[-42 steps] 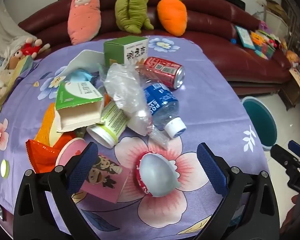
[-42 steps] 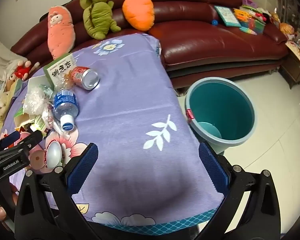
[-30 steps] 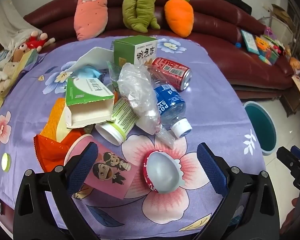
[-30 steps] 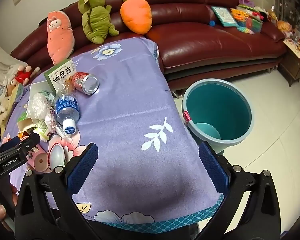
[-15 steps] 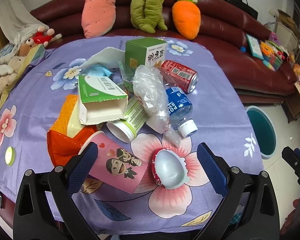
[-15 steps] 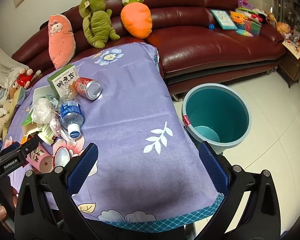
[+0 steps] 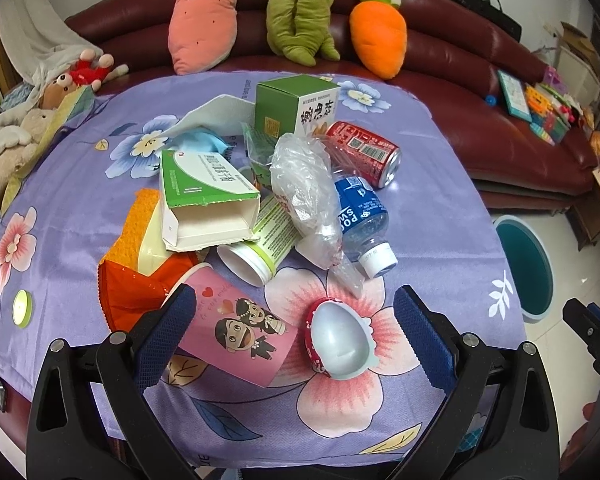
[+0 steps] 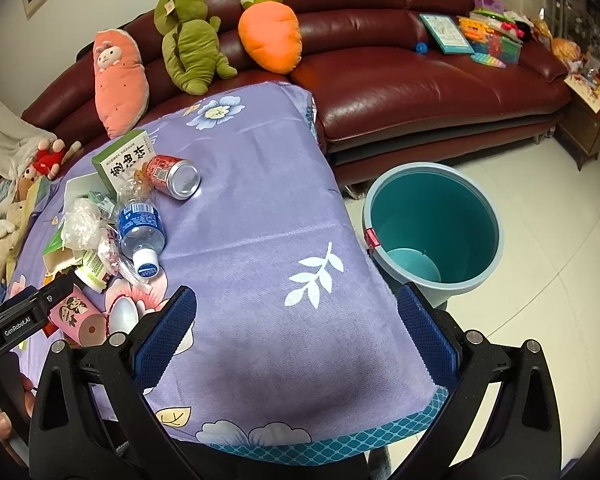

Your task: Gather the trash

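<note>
- Left gripper (image 7: pixel 294 322): jaws spread, empty; has backed away from egg shell (image 7: pixel 338 340).
- Right gripper (image 8: pixel 296 326): spread, empty.
- Purple tablecloth (image 8: pixel 260 200); teal bin (image 8: pixel 432 224) right; sofa (image 8: pixel 400 80) far.

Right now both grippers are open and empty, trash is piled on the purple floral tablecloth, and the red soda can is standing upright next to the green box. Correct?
Not quite. The red soda can lies on its side, silver end facing out, beside the green box; both wrist views show it. The rest holds: left gripper and right gripper are open and empty, trash piled on the purple floral tablecloth.
</note>
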`<state>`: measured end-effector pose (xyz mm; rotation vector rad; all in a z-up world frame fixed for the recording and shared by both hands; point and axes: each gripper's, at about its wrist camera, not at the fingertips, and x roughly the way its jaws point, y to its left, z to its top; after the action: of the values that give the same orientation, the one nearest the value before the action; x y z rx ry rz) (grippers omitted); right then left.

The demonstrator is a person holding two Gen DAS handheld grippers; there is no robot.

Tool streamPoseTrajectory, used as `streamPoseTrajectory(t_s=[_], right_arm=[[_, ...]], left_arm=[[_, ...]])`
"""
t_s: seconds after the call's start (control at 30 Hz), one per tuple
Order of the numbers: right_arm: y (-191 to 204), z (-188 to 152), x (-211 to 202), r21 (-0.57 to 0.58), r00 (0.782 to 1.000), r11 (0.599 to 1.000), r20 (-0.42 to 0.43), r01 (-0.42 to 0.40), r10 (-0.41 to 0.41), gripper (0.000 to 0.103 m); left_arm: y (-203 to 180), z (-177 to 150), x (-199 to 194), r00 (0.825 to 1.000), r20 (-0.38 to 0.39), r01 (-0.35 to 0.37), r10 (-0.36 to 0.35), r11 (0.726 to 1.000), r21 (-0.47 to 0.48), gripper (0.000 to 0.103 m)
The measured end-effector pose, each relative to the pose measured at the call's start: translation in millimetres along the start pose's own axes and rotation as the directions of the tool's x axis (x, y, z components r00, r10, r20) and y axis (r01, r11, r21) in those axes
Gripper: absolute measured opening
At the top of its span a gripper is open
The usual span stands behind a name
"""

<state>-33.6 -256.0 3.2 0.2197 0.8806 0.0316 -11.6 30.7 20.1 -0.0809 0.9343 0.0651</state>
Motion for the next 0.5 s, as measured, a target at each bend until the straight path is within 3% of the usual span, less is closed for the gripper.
streamPoseTrajectory(t_s=[0.5], right_arm=[[7.0, -1.7, 18.1, -0.019, 1.000, 1.000, -0.026, 0.004, -0.005, 0.097]], left_arm=[[2.1, -1.7, 7.5, 1.000, -0.004, 0.007, -0.008, 1.000, -0.029, 0.099]])
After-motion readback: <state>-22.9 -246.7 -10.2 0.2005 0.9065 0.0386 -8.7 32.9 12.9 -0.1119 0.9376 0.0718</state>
